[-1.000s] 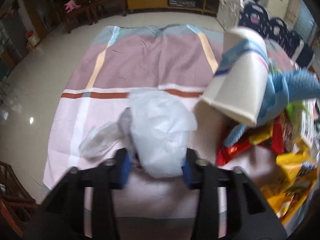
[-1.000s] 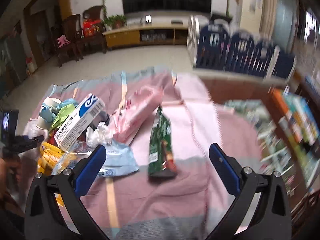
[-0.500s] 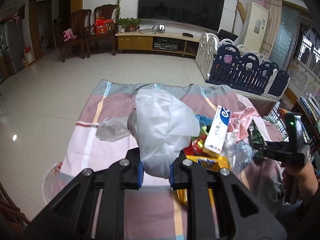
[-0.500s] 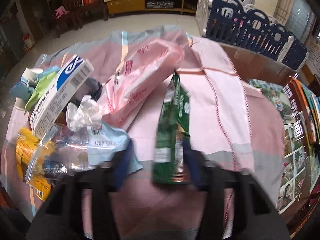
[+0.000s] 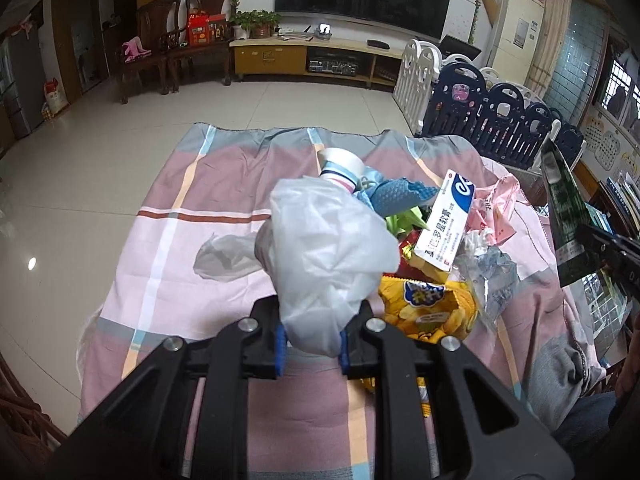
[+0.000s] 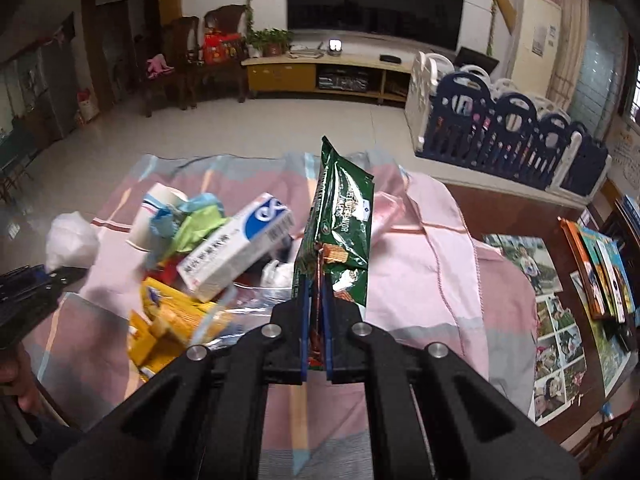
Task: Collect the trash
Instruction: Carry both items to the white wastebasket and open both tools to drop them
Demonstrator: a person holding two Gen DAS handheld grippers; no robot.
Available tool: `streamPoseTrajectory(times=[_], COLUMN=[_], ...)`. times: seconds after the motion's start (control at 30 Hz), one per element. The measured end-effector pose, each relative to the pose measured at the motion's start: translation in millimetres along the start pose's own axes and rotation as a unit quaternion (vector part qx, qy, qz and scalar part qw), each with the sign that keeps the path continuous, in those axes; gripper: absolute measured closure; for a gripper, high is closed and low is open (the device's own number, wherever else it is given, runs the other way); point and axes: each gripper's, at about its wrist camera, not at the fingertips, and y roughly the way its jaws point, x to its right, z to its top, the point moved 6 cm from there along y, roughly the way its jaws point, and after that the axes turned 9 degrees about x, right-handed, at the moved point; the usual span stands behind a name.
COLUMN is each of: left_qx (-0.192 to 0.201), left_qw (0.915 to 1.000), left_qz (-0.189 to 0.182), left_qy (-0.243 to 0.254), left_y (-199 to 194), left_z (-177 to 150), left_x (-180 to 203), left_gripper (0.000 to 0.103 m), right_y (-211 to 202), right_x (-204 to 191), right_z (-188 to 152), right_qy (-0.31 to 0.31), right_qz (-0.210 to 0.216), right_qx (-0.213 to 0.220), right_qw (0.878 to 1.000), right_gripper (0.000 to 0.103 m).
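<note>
Here the left gripper (image 5: 311, 343) held a white plastic bag (image 5: 326, 256) above the tablecloth (image 5: 180, 240), and the right gripper (image 6: 316, 320) pinched a green snack wrapper (image 6: 340, 232) by its bottom edge, so it could flop and slip out.

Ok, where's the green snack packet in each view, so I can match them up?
Left wrist: green snack packet at the far right edge, upright.
Right wrist: centre, upright, clamped in the right tool.
Shared landmark: the white and blue box, left of the packet in both.
</note>
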Motion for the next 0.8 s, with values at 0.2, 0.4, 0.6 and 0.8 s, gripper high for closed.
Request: streamPoseTrajectory(times=[0.2, 0.4, 0.6, 0.8], left_qx=[-0.006, -0.006, -0.006, -0.007], left_qw=[1.0000, 1.0000, 1.0000, 1.0000], left_qz=[0.002, 0.002, 0.000, 0.000], left_qy=[0.000, -0.002, 0.002, 0.003], left_y=[7.3, 8.6, 9.2, 8.9], left_z=[-3.7, -3.2, -3.4, -4.3], left_x=[-5.7, -8.0, -7.0, -8.1], left_gripper=[0.083, 0.083, 0.082, 0.082], right_y=[5.6, 6.3, 9.8, 10.4], right_x=[-15.3, -17.4, -12.6, -11.2], right_z=[3.3, 2.4, -0.5, -1.8], right_qy=[0.005, 0.004, 0.004, 0.004], right_qz=[0.028, 0.024, 0.022, 0.023], right_qx=[-0.009, -0.005, -0.010, -0.010], right_qw=[1.000, 1.000, 1.000, 1.000], right_gripper=[0.097, 0.097, 0.097, 0.097])
